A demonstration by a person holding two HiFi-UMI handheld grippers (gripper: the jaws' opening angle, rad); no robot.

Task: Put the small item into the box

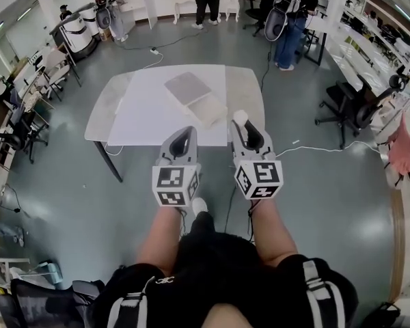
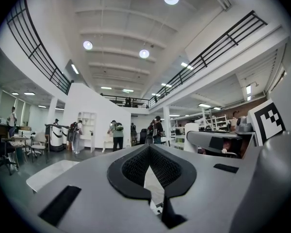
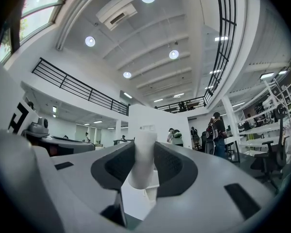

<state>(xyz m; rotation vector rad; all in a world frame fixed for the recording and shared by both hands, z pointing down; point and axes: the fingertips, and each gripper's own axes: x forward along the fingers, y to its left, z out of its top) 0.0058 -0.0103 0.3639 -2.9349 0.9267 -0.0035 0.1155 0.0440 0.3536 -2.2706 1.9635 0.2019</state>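
Room: wide workshop hall with a gray floor, people and office chairs far beyond the box.
Item: (image 1: 240, 117) small, white and round-bodied, standing up between the jaws. It is in the air on the person's side of the box and a little to its right, not yet over it.
Right gripper: (image 3: 144, 147) both pads are pressed on the item's sides, and the item's top pokes out past the tips.
Box: (image 1: 212, 111) shallow pale tray that looks open. A gray flap (image 1: 186, 86) touches its far-left side, probably the lid laid back.
Sheet: (image 1: 150, 104) white, under the box and spreading left of it.
Table: (image 1: 242, 87) bare top showing right of the box.
Left gripper: (image 2: 148, 149) tips together and nothing held, level with the right one and to the box's near left.
Step in hand: carry, as I judge it. The item is gripped and the box is still ahead.
Doing it well: bring the item square above the tray and clear of the flap. Tip the jaws down, lower the item inside the walls, and only then let go.
Risk: a round body may roll or bounce out if it is dropped from high up.
Left's part: stay clear of the box, or steady its near-left edge if it slides.
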